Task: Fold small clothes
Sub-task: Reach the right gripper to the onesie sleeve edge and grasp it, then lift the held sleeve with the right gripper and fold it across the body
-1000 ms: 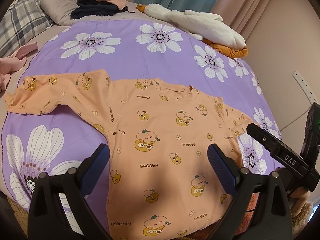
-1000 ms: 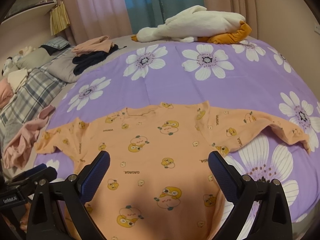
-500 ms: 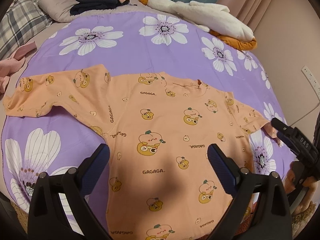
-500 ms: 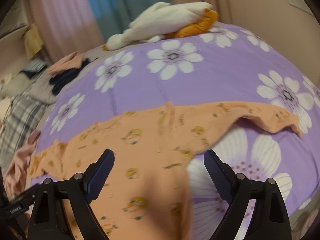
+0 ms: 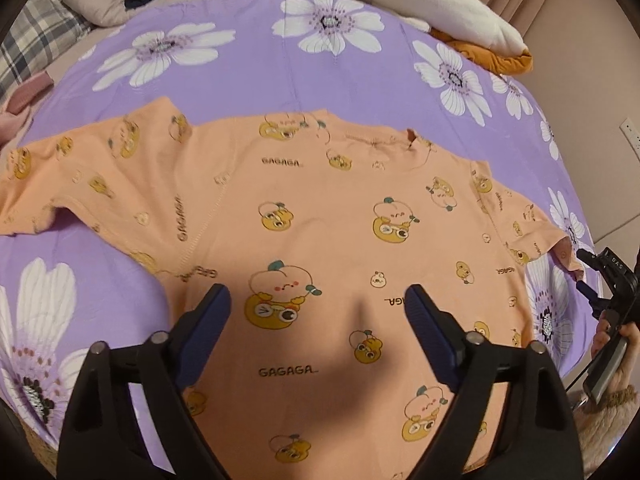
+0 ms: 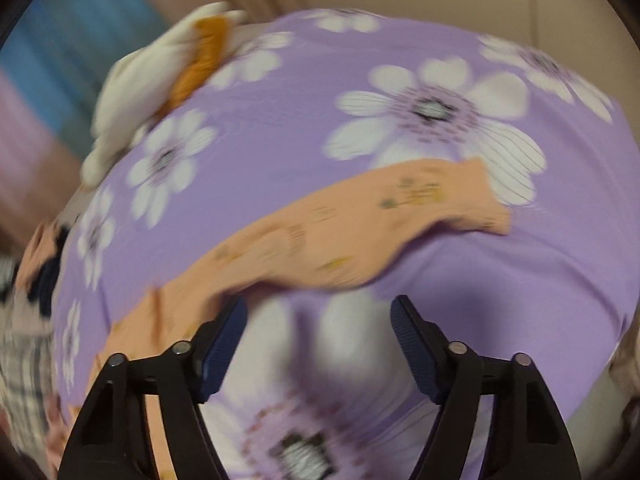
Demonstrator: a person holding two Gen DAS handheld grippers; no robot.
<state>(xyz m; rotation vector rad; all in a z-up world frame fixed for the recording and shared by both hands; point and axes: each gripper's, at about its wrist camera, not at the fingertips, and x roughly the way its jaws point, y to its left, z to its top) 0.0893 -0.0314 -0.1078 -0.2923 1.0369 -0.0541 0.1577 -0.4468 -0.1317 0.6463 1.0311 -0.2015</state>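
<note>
Your left tool [image 5: 316,304] has black plastic arms ending in dark blue ribbed pads [image 5: 210,320], with round silver screws at the joints. Your right tool [image 6: 318,320] is built the same: black frame, blue ridged pads, silver pivots. Seen from the left camera, its black body bears white letters "DAS", and your cuff [image 5: 612,410] looks furry and tan.

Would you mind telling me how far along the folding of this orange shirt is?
Done: the orange shirt lies spread flat on the purple sheet, sleeves out. In hand: nothing gripped yet; the left gripper hangs over the shirt's body and the right gripper nears the right sleeve, both with jaws closing on nothing. Left: every fold, since no part is turned over.
</note>
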